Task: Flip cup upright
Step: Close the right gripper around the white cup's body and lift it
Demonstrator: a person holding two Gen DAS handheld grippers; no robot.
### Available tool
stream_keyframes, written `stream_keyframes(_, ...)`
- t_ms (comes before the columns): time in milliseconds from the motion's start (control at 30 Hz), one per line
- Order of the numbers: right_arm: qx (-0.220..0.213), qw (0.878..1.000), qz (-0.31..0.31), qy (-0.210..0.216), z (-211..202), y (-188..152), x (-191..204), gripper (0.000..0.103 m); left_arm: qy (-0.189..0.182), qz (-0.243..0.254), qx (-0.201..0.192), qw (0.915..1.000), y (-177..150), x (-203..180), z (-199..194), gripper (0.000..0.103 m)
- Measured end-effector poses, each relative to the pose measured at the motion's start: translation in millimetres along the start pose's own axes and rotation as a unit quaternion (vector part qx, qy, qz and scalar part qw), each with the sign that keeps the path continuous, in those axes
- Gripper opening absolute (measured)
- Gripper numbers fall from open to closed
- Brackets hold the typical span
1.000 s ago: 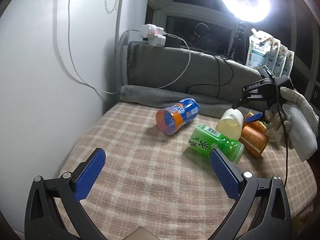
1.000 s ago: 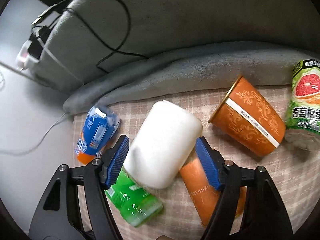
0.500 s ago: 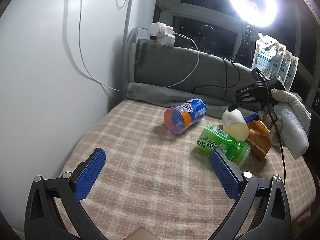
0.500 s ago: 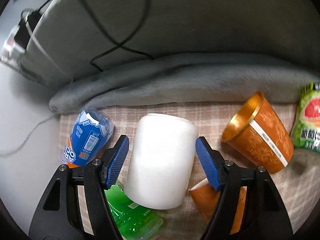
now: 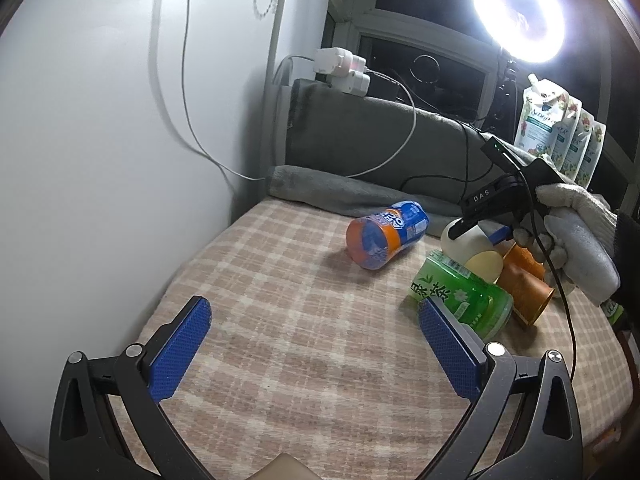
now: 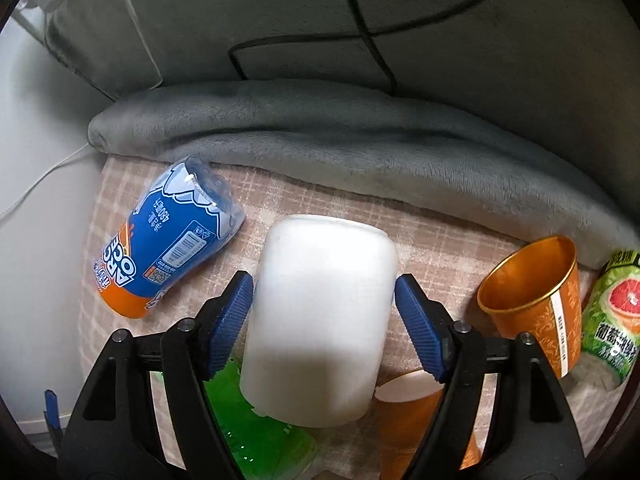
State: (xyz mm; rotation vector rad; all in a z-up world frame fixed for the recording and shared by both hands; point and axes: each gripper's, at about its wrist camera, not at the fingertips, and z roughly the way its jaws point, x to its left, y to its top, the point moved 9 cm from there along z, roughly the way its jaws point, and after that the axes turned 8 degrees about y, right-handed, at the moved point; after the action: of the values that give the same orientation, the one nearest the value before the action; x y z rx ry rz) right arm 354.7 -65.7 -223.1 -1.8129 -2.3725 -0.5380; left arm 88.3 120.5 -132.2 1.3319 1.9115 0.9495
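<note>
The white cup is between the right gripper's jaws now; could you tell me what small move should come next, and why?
Probably keep rotating the white cup until its open end faces up. The right gripper clamps its sides, and it is tilted above the green bottle, not yet upright.

Ring light [image 5: 518, 10], grey blanket [image 6: 360, 152]

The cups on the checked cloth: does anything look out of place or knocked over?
Yes. The blue and orange cup and the green cup lie on their sides. An orange cup also lies tipped near the grey blanket. The right gripper holds the white cup between its pads. No spill shows.
</note>
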Motion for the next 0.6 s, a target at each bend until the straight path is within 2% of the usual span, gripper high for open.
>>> stream_keyframes(133, 0.005, 1.000, -0.027, -0.005, 4, -3, 7, 0.077, 0.004, -0.004, -0.002, 1.0000, 0, 4, -1, 0.103)
stream_keyframes(233, 0.033, 0.999, -0.041, 0.005, 15, -8, 16, 0.078, 0.004, -0.004, -0.005, 1.0000, 1, 4, -3, 0.103)
stream_keyframes(300, 0.035, 0.998, -0.049, -0.006, 20, -9, 18, 0.079, 0.005, -0.003, -0.007, 1.0000, 1, 4, -4, 0.103)
stream_keyframes(400, 0.022, 0.998, -0.064, -0.017, 20, -8, 23, 0.078, 0.009, -0.003, -0.009, 0.9999, 1, 8, -6, 0.103)
stream_keyframes(600, -0.016, 0.995, -0.097, 0.007, -3, -6, 41, 0.078, 0.016, -0.008, -0.010, 0.9998, 4, 12, -7, 0.103)
